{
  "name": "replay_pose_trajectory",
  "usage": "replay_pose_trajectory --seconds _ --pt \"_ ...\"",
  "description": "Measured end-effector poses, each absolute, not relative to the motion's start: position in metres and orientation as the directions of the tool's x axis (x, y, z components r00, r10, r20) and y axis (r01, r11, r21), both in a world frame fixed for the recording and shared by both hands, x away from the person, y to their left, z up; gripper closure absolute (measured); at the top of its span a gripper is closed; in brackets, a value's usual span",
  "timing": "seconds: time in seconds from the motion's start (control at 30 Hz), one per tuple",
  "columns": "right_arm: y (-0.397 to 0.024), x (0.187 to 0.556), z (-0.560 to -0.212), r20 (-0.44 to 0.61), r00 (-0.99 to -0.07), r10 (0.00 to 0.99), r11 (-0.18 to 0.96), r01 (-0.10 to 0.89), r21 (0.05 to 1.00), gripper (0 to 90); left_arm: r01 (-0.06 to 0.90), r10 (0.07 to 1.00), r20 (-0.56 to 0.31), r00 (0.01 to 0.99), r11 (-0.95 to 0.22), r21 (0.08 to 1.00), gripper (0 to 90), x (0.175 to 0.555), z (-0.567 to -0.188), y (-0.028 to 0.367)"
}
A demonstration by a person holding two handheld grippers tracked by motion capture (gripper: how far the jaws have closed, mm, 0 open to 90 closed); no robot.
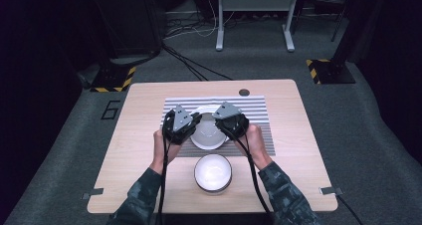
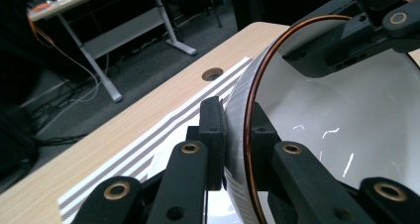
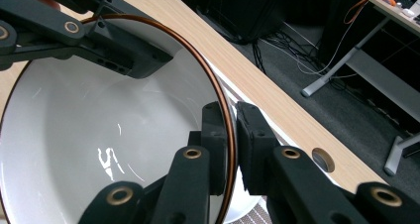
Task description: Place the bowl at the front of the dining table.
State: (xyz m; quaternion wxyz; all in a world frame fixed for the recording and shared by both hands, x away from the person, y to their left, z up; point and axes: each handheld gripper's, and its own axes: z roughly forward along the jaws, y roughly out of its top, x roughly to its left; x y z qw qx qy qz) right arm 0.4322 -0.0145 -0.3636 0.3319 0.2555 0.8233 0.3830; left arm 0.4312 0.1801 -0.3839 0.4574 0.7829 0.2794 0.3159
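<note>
Two bowls sit in front of you on the table. You hold the far bowl with both grippers. It is white inside, with a thin brown line round its rim. It is over the striped mat, in the middle of the table.

Your left gripper bites the left side of the rim. In the left gripper view, one jaw is outside the bowl and one is inside, and both press on the wall. So the left gripper is clamped on the bowl.

Your right gripper bites the right side of the rim. In the right gripper view, one jaw is inside the bowl and one is outside, tight on the rim. So the right gripper is clamped on the bowl too.

I cannot tell if the bowl is touching the mat or lifted a little.

A second bowl is nearer to you, just off the near edge of the mat. It is upright and white inside. Nothing touches it.

A small round hole is in the table, at the far edge.
</note>
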Motion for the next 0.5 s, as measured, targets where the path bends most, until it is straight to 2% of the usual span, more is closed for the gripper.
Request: replay_pose_trajectory --seconds 0.5 --pt "-0.011 0.462 -0.384 -0.308 -0.651 0.694 0.570 0.236 0.787 82.6 0.200 0.730 0.199 0.654 -0.421 0.885 81.5 0.460 -0.404 0.181"
